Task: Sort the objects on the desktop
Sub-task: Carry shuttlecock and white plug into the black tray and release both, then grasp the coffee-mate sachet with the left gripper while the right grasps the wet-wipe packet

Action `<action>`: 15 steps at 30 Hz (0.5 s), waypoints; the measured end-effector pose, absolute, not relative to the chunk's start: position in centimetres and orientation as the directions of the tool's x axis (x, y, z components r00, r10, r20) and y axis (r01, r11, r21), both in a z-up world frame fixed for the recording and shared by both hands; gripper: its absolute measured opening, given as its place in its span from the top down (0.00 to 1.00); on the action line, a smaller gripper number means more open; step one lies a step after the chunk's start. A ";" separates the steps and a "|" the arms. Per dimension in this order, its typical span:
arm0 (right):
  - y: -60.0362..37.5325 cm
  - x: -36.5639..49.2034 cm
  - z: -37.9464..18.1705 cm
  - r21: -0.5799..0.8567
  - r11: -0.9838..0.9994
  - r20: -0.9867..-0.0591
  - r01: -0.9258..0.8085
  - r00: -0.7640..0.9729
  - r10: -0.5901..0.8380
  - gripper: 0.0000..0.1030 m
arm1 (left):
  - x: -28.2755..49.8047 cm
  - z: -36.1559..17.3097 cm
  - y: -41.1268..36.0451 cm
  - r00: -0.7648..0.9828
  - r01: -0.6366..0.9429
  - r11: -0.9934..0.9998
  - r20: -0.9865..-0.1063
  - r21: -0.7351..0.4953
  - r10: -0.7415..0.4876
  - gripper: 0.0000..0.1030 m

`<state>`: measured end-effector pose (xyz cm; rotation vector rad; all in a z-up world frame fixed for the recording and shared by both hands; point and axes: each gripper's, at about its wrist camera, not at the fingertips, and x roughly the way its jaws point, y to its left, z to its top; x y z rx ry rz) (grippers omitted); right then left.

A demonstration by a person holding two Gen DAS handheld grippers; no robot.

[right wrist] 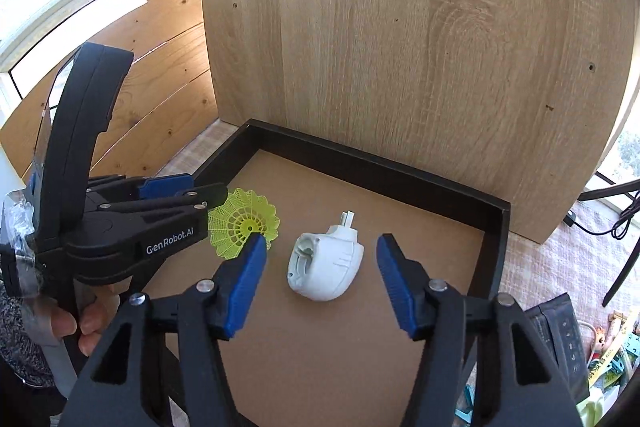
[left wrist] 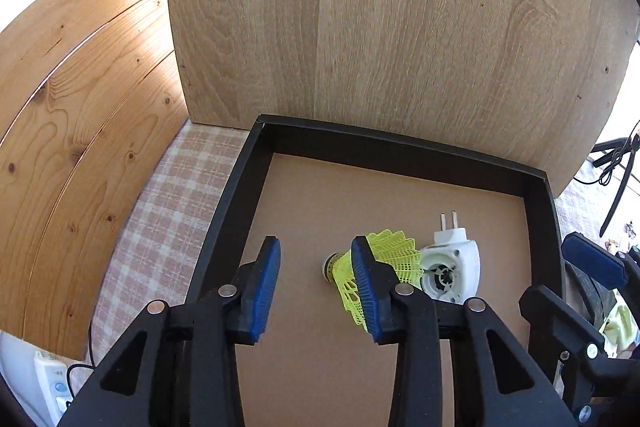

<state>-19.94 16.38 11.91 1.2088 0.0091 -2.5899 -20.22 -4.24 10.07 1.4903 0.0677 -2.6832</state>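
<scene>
A black-walled tray (left wrist: 400, 139) with a brown floor holds a yellow plastic shuttlecock (left wrist: 394, 255) and a white plug adapter (left wrist: 452, 267), both lying on their sides. My left gripper (left wrist: 318, 287) is open above the floor. The shuttlecock's cork end lies between its blue pads, and its right finger covers part of the skirt. My right gripper (right wrist: 320, 279) is open with the adapter (right wrist: 326, 263) resting between its pads, clear of both. The right wrist view shows the shuttlecock (right wrist: 244, 223) at the tip of the left gripper (right wrist: 200, 193), which a hand (right wrist: 88, 323) holds.
A tall light-wood panel (left wrist: 380, 27) stands right behind the tray. Pine planks (left wrist: 80, 107) wall the left side, over a checked cloth (left wrist: 168, 207) and a power strip (left wrist: 52, 379). Cables and a black stand (left wrist: 620, 167) are at the right, with a black box (right wrist: 560, 339) and small clutter lower right.
</scene>
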 end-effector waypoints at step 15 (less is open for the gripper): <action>26.0 -11.6 14.0 0.107 -0.987 -0.736 0.118 -0.658 -0.159 0.45 | -13.8 13.5 0.3 -0.566 -0.010 -0.999 -0.823 -0.051 0.047 0.66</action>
